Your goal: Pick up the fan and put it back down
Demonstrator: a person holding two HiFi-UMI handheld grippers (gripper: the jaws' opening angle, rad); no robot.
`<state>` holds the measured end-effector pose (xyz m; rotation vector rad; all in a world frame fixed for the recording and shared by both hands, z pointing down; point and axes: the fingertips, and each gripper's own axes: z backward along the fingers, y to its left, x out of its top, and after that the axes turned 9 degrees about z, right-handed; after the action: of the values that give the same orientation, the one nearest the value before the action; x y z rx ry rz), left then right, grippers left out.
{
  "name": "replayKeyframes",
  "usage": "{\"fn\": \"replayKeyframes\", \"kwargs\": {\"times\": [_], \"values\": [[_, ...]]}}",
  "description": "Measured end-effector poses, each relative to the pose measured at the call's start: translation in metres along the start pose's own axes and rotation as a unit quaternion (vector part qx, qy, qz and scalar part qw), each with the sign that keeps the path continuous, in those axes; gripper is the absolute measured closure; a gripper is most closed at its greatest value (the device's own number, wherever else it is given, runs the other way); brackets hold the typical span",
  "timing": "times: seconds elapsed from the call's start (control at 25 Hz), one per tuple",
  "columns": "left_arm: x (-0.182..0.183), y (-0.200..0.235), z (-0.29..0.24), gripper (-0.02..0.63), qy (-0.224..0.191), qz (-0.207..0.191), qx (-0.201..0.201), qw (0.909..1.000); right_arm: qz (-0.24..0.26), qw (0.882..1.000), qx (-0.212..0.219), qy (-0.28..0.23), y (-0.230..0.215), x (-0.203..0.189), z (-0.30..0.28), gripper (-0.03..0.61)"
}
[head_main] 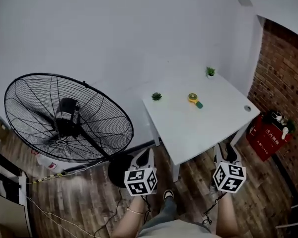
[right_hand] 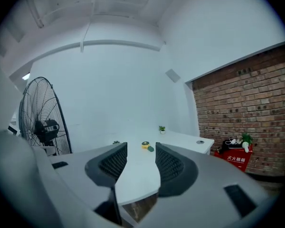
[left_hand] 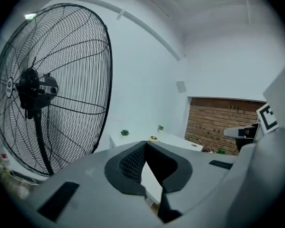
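A black floor fan [head_main: 64, 118] stands on the wooden floor [head_main: 89, 202] at the left, its wire cage tilted up and its round base just beside the near left corner of the counter [head_main: 208, 128]. The white counter sits against the white wall, with a brick wall [head_main: 283, 68] to its right and a red box [head_main: 266, 135] on the floor by that wall.

Both grippers are held low in front of the counter's near edge, well apart from anything on it. The left gripper [head_main: 145, 152] has its jaw tips together and nothing between them; its own view looks past the closed tips [left_hand: 145, 144] at the floor fan's cage. The right gripper [head_main: 225, 151] has its jaws parted and empty.

Two small potted plants stand on the counter, one [head_main: 156, 96] near the left edge and one [head_main: 210, 72] at the far corner. Between them lies the small fan [head_main: 193, 99], yellow with a green handle, flat on the counter top and untouched; the right gripper view shows it beyond the gap between the open jaws [right_hand: 146, 146].
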<state>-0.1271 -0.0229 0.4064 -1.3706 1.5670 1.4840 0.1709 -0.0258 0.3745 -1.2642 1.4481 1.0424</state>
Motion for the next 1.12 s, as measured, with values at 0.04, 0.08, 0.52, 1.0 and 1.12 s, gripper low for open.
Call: {"fn": "replayKeyframes", "kwargs": {"times": [0.04, 0.08, 0.52, 1.0, 1.12], "values": [[0.005, -0.001, -0.012, 0.603, -0.001, 0.001, -0.003, 1.0, 0.001, 1.0, -0.002, -0.001, -0.002, 0.005, -0.011, 0.393], [0.009, -0.002, -0.024, 0.603, -0.001, 0.001, -0.008, 1.0, 0.002, 1.0, -0.004, -0.003, -0.003, 0.009, -0.021, 0.393], [0.052, -0.005, -0.159, 0.603, 0.006, -0.002, -0.045, 0.999, 0.01, 0.999, -0.033, -0.005, -0.021, 0.05, -0.129, 0.393], [0.066, 0.013, -0.241, 0.603, 0.021, 0.004, -0.017, 0.9996, 0.002, 1.0, -0.02, 0.017, -0.049, 0.056, -0.216, 0.391], [0.064, 0.019, -0.252, 0.603, 0.021, 0.014, 0.0, 0.9997, 0.008, 0.999, -0.007, 0.03, -0.057, 0.054, -0.235, 0.39]]}}
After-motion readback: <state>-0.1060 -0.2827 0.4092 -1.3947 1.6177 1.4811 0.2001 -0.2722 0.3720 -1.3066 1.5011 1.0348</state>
